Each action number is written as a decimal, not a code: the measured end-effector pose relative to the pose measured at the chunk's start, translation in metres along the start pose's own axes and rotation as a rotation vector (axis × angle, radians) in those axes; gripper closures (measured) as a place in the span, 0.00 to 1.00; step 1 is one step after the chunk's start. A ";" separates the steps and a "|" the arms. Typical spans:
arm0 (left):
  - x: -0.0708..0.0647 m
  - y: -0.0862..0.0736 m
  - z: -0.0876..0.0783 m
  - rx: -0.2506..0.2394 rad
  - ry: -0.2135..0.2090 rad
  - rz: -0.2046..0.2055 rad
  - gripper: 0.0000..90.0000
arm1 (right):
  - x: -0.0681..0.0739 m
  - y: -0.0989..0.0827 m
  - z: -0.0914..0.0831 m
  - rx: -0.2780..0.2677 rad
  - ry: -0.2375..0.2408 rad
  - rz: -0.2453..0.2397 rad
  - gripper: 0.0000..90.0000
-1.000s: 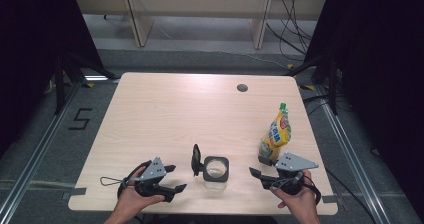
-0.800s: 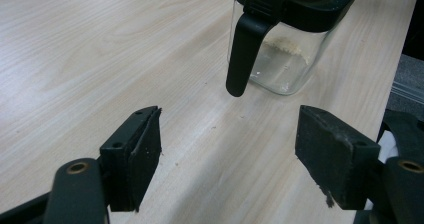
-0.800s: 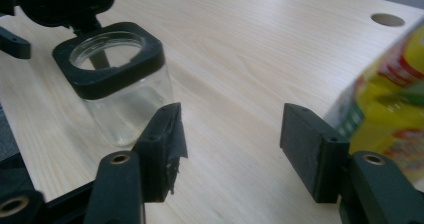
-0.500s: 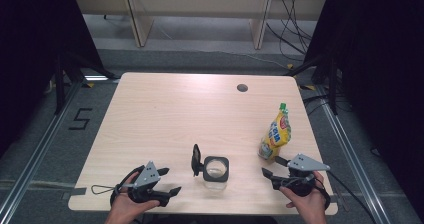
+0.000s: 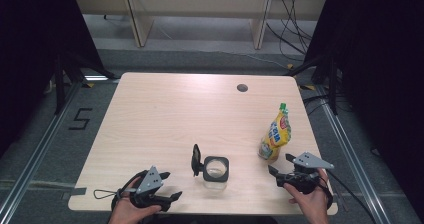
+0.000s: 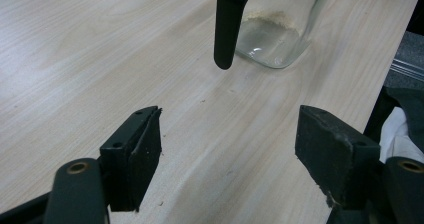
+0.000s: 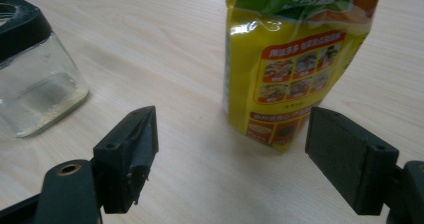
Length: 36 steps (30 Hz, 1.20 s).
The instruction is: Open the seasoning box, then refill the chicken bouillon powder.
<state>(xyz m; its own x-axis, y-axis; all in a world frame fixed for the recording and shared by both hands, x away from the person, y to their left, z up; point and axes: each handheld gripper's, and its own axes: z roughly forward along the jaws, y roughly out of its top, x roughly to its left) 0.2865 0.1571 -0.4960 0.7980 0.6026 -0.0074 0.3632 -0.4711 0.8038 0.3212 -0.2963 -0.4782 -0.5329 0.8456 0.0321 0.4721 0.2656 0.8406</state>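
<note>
Two claws open at the desk's near edge.
Left claw (image 5: pixel 167 186), jaws apart, empty, near-left on desk (image 5: pixel 165 114). Glass jar (image 5: pixel 216 169), black lid flipped open, near centre. Yellow pouch (image 5: pixel 275 134) upright at right; right claw (image 5: pixel 280 166) gapes just near of it.

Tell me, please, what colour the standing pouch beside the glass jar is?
The pouch is mostly yellow, with a green top and orange panels; the right gripper view shows it best.
</note>
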 end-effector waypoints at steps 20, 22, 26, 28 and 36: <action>0.000 -0.002 0.004 0.010 -0.008 0.014 0.30 | -0.006 0.017 0.020 -0.055 -0.129 -0.021 0.20; -0.001 -0.002 0.006 0.016 -0.013 0.008 0.30 | -0.008 0.018 0.024 -0.059 -0.134 -0.020 0.21; 0.001 -0.002 0.006 0.014 -0.014 0.051 0.30 | -0.009 0.021 0.032 -0.064 -0.133 -0.003 0.22; 0.001 -0.002 0.006 0.025 -0.012 0.049 0.30 | -0.009 0.021 0.034 -0.068 -0.135 -0.007 0.24; -0.002 -0.004 0.006 0.012 -0.016 0.019 0.30 | -0.012 0.025 0.035 -0.055 -0.134 -0.023 0.29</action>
<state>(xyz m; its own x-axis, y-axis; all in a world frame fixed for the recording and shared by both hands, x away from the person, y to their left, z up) 0.2870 0.1536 -0.5027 0.8124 0.5831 -0.0017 0.3533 -0.4899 0.7970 0.3640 -0.2835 -0.4770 -0.4429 0.8947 -0.0573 0.4198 0.2635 0.8686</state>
